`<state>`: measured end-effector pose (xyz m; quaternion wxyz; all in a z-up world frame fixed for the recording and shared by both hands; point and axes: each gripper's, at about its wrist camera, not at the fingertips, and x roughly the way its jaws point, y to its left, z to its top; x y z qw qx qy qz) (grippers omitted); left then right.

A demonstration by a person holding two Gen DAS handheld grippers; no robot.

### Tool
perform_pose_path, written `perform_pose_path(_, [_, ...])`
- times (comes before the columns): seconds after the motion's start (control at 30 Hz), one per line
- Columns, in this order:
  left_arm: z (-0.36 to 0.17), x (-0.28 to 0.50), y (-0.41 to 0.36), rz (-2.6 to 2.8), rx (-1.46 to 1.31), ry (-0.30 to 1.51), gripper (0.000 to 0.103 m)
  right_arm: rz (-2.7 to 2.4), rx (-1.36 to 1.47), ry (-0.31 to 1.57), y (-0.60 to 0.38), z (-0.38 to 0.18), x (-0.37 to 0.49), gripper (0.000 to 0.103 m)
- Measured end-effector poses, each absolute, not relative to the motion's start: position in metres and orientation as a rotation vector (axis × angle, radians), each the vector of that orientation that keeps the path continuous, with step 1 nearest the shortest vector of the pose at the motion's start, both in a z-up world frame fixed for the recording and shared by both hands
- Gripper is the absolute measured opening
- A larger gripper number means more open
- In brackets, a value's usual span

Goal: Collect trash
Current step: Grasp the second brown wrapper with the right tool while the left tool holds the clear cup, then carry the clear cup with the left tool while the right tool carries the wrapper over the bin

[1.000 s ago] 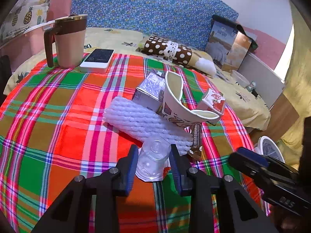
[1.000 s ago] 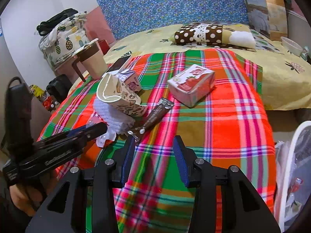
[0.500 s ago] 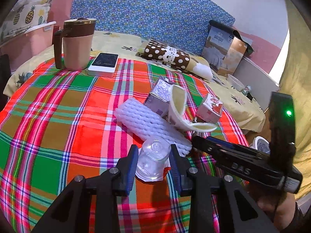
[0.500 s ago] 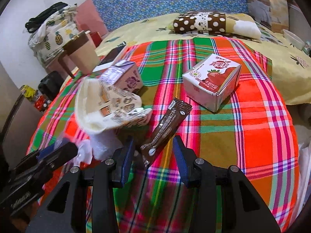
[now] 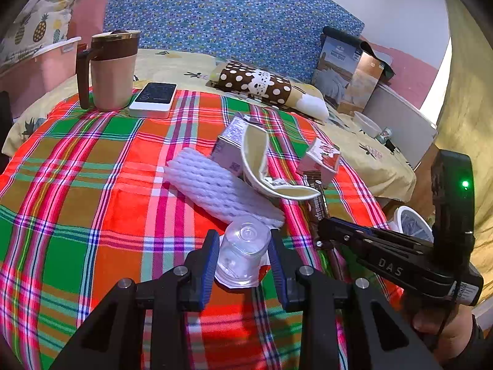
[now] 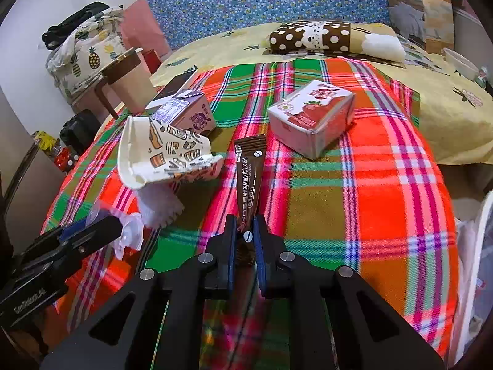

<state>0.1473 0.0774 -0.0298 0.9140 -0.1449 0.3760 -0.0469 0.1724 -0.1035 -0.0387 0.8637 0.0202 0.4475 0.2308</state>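
Nearest in the right wrist view, the right gripper (image 6: pixel 245 237) has its fingers clamped on the near end of the brown coffee sachet (image 6: pixel 248 172), which runs away toward 12 o'clock over the plaid-covered bench (image 6: pixel 369 185); the hold is only on the tip, so I judge a quick lift could let the slick foil slide out. In the left wrist view the left gripper (image 5: pixel 243 246) has its fingers closed against the sides of the clear plastic cup (image 5: pixel 242 248), apparently gripping it; too hard a squeeze might crumple the thin wall. Beyond, at 11 o'clock, lie the white foam net (image 5: pixel 215 188) and torn paper cup (image 5: pixel 262 169); dragging the sachet could snag them; farther off, the strawberry carton (image 6: pixel 311 117).
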Motion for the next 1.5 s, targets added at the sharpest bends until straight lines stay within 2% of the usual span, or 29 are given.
perform_pose_path(0.4, [-0.029,0.132,0.055,-0.143,-0.279,0.797,0.033,0.490,-0.116,1.001,-0.120,-0.040,0.148,0.014])
perform_pose_path(0.57, [-0.030,0.129,0.043,-0.162,-0.254,0.807,0.033,0.484,-0.086,0.988,-0.123,-0.041,0.152,0.026])
perform_pose_path(0.9, [-0.046,0.132,0.033,-0.134,-0.199,0.862,0.034,0.492,-0.019,0.973,-0.122,-0.045,0.150,0.027])
perform_pose_path(0.97, [-0.048,0.132,0.031,-0.130,-0.195,0.869,0.035,0.499,-0.014,0.968,-0.123,-0.045,0.148,0.025])
perform_pose_path(1.03, [-0.050,0.130,0.030,-0.128,-0.190,0.871,0.035,0.503,-0.007,0.966,-0.124,-0.045,0.147,0.012])
perform_pose_path(1.1, [-0.050,0.128,0.028,-0.130,-0.182,0.869,0.035,0.507,0.003,0.950,-0.127,-0.042,0.143,0.010])
perform_pose_path(1.5, [-0.026,0.109,0.011,-0.157,-0.158,0.819,0.035,0.505,0.045,0.872,-0.152,-0.021,0.124,0.009])
